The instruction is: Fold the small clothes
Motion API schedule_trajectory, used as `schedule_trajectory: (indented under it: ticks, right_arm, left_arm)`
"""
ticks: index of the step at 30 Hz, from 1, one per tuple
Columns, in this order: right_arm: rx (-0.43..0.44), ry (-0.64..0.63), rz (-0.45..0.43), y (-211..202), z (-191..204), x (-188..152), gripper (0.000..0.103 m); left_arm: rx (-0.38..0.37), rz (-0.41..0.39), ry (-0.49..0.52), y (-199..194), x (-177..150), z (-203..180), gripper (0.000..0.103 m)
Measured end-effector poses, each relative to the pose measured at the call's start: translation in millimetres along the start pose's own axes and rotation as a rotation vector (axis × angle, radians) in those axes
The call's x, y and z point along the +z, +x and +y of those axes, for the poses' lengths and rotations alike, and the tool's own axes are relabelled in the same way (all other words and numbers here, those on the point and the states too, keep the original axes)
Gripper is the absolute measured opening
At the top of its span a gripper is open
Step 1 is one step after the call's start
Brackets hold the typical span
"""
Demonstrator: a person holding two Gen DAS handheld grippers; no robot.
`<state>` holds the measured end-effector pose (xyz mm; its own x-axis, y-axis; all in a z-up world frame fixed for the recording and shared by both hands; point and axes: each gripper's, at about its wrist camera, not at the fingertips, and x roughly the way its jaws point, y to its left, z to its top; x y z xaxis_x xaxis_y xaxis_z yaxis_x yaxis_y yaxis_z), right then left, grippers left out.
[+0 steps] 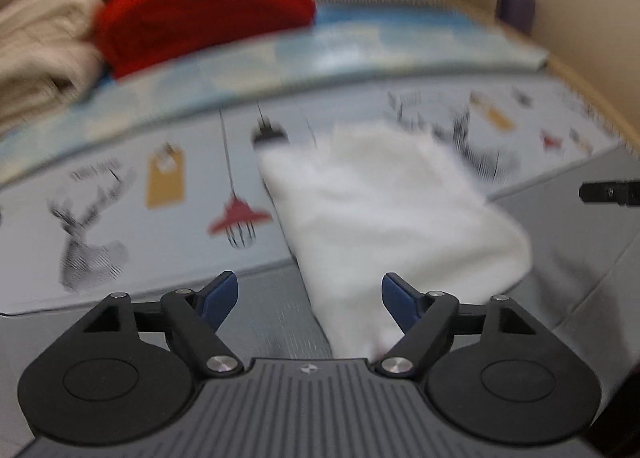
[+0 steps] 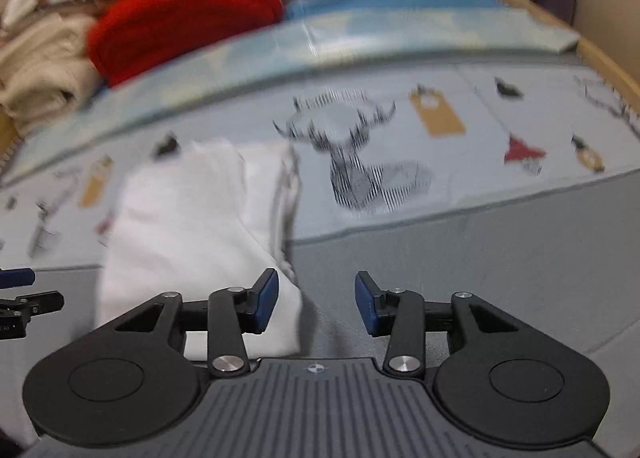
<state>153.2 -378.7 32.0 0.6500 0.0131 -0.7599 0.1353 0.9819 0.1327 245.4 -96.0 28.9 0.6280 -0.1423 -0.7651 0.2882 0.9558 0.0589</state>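
A folded white garment [image 1: 384,210] lies on the printed mat, its near end over the grey surface. My left gripper [image 1: 310,298] is open and empty, just short of the garment's near left corner. In the right wrist view the same white garment [image 2: 192,218] lies left of centre. My right gripper [image 2: 317,304] is open and empty, beside the garment's near right corner, its left finger over the cloth edge. The right gripper's tip [image 1: 608,192] shows at the right edge of the left view; the left gripper [image 2: 20,298] shows at the left edge of the right view.
A red folded cloth [image 1: 204,6] and beige clothes [image 1: 40,54] are piled at the far left; they also show in the right wrist view [image 2: 184,14]. The mat [image 2: 400,130] carries deer and lamp prints. A wooden edge [image 2: 600,58] borders the far right.
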Motion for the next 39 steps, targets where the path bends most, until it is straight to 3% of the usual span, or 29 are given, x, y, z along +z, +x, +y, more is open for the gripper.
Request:
schedule_trajectory:
  ticks: [2, 4, 7, 10, 13, 15, 17, 18, 19, 22, 27, 39]
  right_arm:
    - [0.019, -0.038, -0.063, -27, 2, -1, 0.056]
    - [0.033, -0.084, -0.133, -56, 9, -10, 0.071]
    - [0.049, -0.117, -0.22, -92, 19, -30, 0.084]
    - [0.067, -0.138, -0.279, -114, 29, -58, 0.085]
    - [0.047, -0.079, -0.301, -117, 34, -95, 0.085]
    - [0.06, -0.045, -0.268, -118, 42, -101, 0.085]
    - [0.025, -0.085, -0.297, -118, 53, -106, 0.085]
    - [-0.009, -0.125, -0.289, -114, 60, -107, 0.085]
    - [-0.027, -0.152, -0.279, -112, 64, -109, 0.085]
    - [-0.032, -0.183, -0.238, -102, 71, -112, 0.085]
    - [-0.064, -0.226, -0.201, -92, 79, -114, 0.087]
    - [-0.048, -0.201, -0.115, -74, 82, -113, 0.088]
  left_arm:
    - [0.037, -0.079, -0.001, -32, -2, -7, 0.087]
    - [0.065, -0.155, -0.014, -64, -10, -17, 0.087]
    - [0.04, -0.217, -0.054, -102, -30, -28, 0.087]
    - [0.03, -0.259, -0.091, -121, -56, -39, 0.089]
    - [0.031, -0.271, -0.079, -125, -85, -52, 0.103]
    - [0.059, -0.237, -0.066, -114, -105, -60, 0.103]
    - [0.078, -0.11, -0.098, -94, -109, -61, 0.103]
    - [0.061, -0.084, -0.136, -90, -108, -59, 0.103]
    - [0.037, -0.083, -0.166, -88, -106, -56, 0.103]
    - [0.073, -0.07, -0.165, -78, -102, -58, 0.103]
    - [0.06, -0.043, -0.215, -64, -97, -52, 0.103]
    - [0.024, 0.0, -0.245, -43, -90, -57, 0.103]
